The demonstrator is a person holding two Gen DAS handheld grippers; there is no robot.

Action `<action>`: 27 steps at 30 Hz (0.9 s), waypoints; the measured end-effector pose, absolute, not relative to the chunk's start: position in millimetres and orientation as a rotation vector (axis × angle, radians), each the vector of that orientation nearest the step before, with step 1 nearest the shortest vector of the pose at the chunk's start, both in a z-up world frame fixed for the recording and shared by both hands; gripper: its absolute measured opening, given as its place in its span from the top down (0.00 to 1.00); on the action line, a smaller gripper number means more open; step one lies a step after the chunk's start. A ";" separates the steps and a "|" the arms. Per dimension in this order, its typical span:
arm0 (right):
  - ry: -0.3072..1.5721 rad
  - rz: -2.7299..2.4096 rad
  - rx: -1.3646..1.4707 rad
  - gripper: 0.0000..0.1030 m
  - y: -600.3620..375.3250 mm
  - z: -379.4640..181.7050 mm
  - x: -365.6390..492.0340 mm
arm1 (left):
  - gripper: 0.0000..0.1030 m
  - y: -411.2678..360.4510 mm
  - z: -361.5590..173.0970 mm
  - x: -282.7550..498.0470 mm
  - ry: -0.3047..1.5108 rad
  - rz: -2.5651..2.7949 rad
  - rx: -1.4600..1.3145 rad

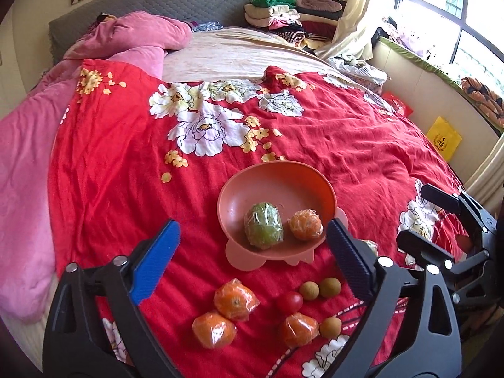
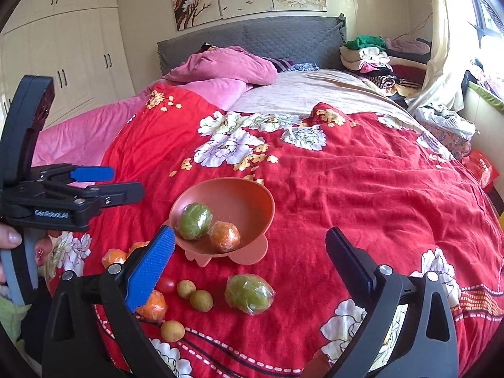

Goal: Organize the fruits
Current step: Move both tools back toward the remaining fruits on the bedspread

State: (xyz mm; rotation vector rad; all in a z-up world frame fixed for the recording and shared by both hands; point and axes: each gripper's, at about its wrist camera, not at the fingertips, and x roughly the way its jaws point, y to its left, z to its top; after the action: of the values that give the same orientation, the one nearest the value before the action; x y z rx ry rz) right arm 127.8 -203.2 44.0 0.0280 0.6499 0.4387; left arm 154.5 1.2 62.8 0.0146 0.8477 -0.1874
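Observation:
A pink bowl (image 1: 239, 189) (image 2: 245, 195) stands on the red flowered bedspread (image 1: 315, 145). It holds a wrapped green fruit (image 1: 264, 225) (image 2: 194, 220) and a wrapped orange (image 1: 306, 224) (image 2: 224, 236). In front of it lie three wrapped oranges (image 1: 235, 299), a cherry tomato (image 1: 289, 301) (image 2: 166, 285), three longans (image 1: 330, 287) (image 2: 201, 300) and a second wrapped green fruit (image 2: 249, 294). My left gripper (image 1: 253, 224) (image 2: 127, 182) hovers open near the bowl's front, holding nothing. My right gripper (image 2: 250, 231) (image 1: 411, 214) is open and empty, to the right of the bowl.
A pink quilt (image 1: 28, 163) lies along the left side of the bed, with a grey headboard (image 2: 283, 41) behind. Folded clothes (image 1: 277, 15) are piled at the far right corner. A window ledge (image 1: 441, 72) runs along the right. A hand (image 2: 9, 239) holds the left gripper's handle.

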 end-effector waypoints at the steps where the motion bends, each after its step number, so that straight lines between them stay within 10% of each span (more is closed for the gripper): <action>1: 0.650 0.439 0.028 0.06 -204.1 44.1 126.1 | 0.11 2.1 63.0 152.6 0.846 -0.185 0.014; 27: 0.673 0.444 0.008 0.05 -207.4 40.7 96.4 | 0.10 16.6 56.7 114.2 0.858 -0.148 -0.015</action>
State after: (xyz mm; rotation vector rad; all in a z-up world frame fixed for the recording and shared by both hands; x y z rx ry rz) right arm 96.4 -207.4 40.7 0.0083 0.6729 0.4435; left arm 114.2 16.6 56.7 -0.0153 0.8580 -0.1484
